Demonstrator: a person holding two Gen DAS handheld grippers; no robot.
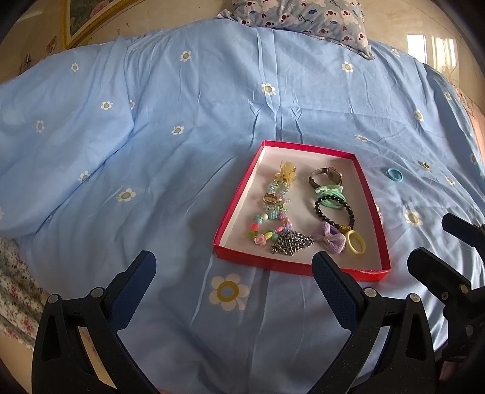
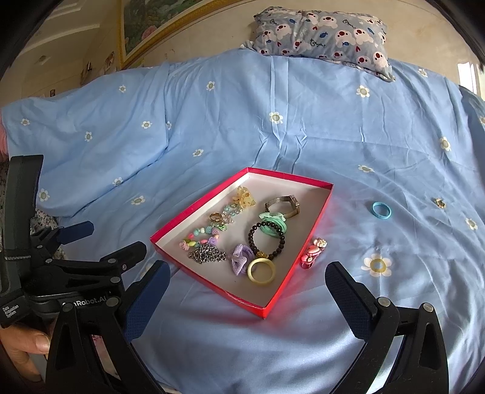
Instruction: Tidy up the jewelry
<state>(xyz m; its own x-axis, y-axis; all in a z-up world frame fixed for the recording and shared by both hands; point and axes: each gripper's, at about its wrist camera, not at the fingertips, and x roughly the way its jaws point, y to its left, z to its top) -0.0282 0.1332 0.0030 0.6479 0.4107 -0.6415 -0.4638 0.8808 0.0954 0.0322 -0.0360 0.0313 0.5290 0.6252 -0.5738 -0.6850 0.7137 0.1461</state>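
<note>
A red tray (image 1: 303,145) (image 2: 291,177) with a white floor lies on the blue flowered bedspread. In it are a watch (image 2: 283,204), a green hair tie (image 2: 272,222), a black bead bracelet (image 2: 266,241), a purple bow (image 2: 241,257), a yellow ring (image 2: 261,270), a silver chain (image 2: 207,254), coloured beads and a gold ring (image 2: 215,216). On the bedspread outside the tray lie a blue hair band (image 2: 381,209) (image 1: 394,175), a pink charm (image 2: 313,253) against its right wall, and a small gold piece (image 2: 439,202). My left gripper (image 1: 235,269) (image 2: 112,238) and right gripper (image 2: 247,266) (image 1: 436,242) hover open and empty at the tray's near side.
A cartoon-print pillow (image 2: 321,33) lies at the head of the bed. A framed picture (image 2: 145,27) hangs on the wall at the left. Floral fabric (image 1: 15,297) shows at the bed's left edge. A hand (image 2: 21,342) holds the left gripper's handle.
</note>
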